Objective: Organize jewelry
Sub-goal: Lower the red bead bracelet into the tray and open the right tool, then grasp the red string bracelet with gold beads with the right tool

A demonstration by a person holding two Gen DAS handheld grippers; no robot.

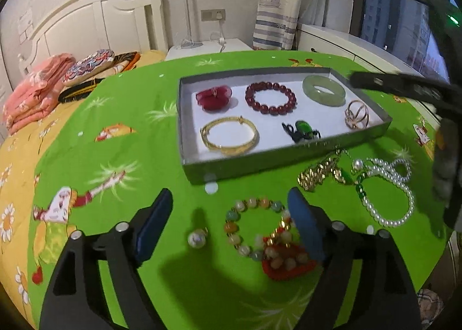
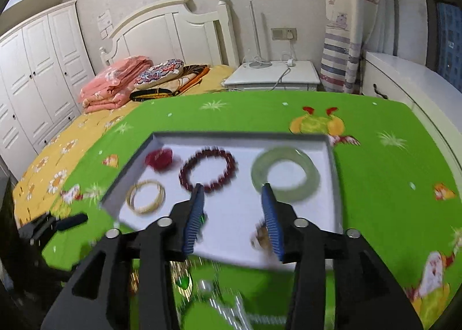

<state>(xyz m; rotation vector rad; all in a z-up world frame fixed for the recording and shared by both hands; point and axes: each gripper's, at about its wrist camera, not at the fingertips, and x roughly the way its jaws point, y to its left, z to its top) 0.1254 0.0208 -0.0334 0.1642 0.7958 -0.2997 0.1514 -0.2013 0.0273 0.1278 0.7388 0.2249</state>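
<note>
Left gripper (image 1: 229, 224) low over green cartoon-print cloth (image 1: 130, 157), jaws spread wide, nothing pinched. Between the blue pads (image 1: 153, 226): pearl bead (image 1: 197, 238) and pastel stone-bead bracelet (image 1: 254, 229), right pad overlapping bracelet's 3 o'clock side; contact unclear. Red cloth pouch (image 1: 288, 268) under bracelet's 5 o'clock edge.

Grey shallow tray (image 1: 260, 162) with white floor at 12 o'clock of left gripper. Inside, back row: red flower piece (image 1: 213, 96), dark red bead bracelet (image 1: 270, 98), pale green jade bangle (image 1: 323, 90). Front row: gold bangle (image 1: 228, 135), green beetle brooch (image 1: 301, 131), rose-gold ring ornament (image 1: 356, 114) in the near right corner.

Outside tray at its 5 o'clock, on cloth: gold chain piece (image 1: 317, 174), green-stone pendant (image 1: 361, 190), pearl necklace (image 1: 389, 194) tangled together.

Right gripper (image 2: 232, 211) over tray's near half, jaws partly apart, about half wide, nothing between pads. Right-wrist view heavily motion-blurred. Jade bangle at 1 o'clock of the tips, red bead bracelet at 11 o'clock, gold bangle at 9 o'clock. Rose-gold ornament partly hidden behind right pad; touching or not, cannot tell. Right gripper also seen in left view at 2 o'clock, dark finger over tray's right rim.

Bed (image 2: 86, 133) with folded pink blanket (image 2: 115, 79) at 10 o'clock, white nightstand (image 2: 274, 74) at 12.
</note>
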